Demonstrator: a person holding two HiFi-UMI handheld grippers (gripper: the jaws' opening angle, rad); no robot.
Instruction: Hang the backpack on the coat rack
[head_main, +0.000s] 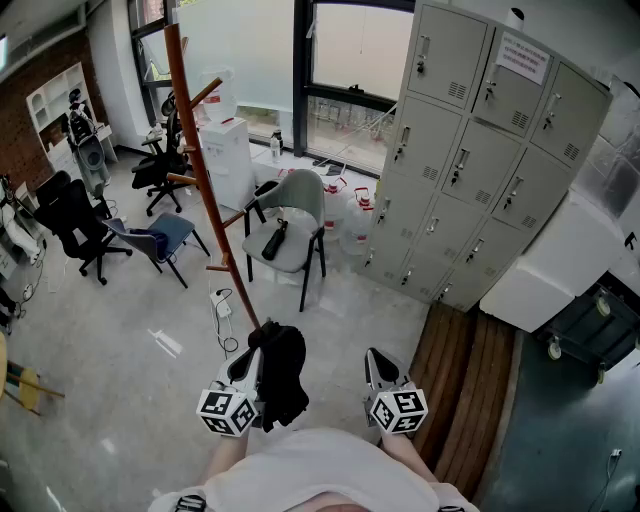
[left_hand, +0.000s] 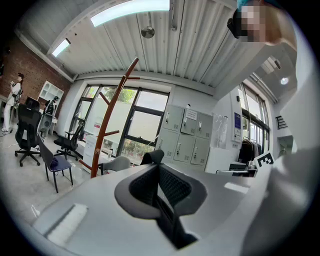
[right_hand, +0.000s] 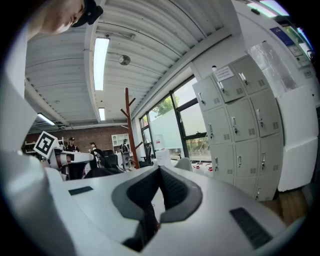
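Note:
The coat rack (head_main: 205, 175) is a tall brown wooden pole with short pegs, leaning across the left of the head view, its foot just beyond my left gripper (head_main: 252, 354). The black backpack (head_main: 283, 378) hangs beside that gripper, between my two hands. In the left gripper view the left gripper (left_hand: 159, 167) is shut on the backpack's black strap (left_hand: 152, 157), which sticks up past the tips, and the coat rack (left_hand: 107, 130) stands ahead to the left. My right gripper (head_main: 376, 357) is level at the right, apart from the bag. Seen from its own camera, the right gripper (right_hand: 160, 171) is shut and holds nothing.
A grey chair (head_main: 292, 222) carrying a small black object stands just behind the rack. Grey lockers (head_main: 480, 150) fill the right side, with water jugs (head_main: 355, 215) at their foot. A blue chair (head_main: 160, 238) and black office chairs (head_main: 70, 220) stand at the left.

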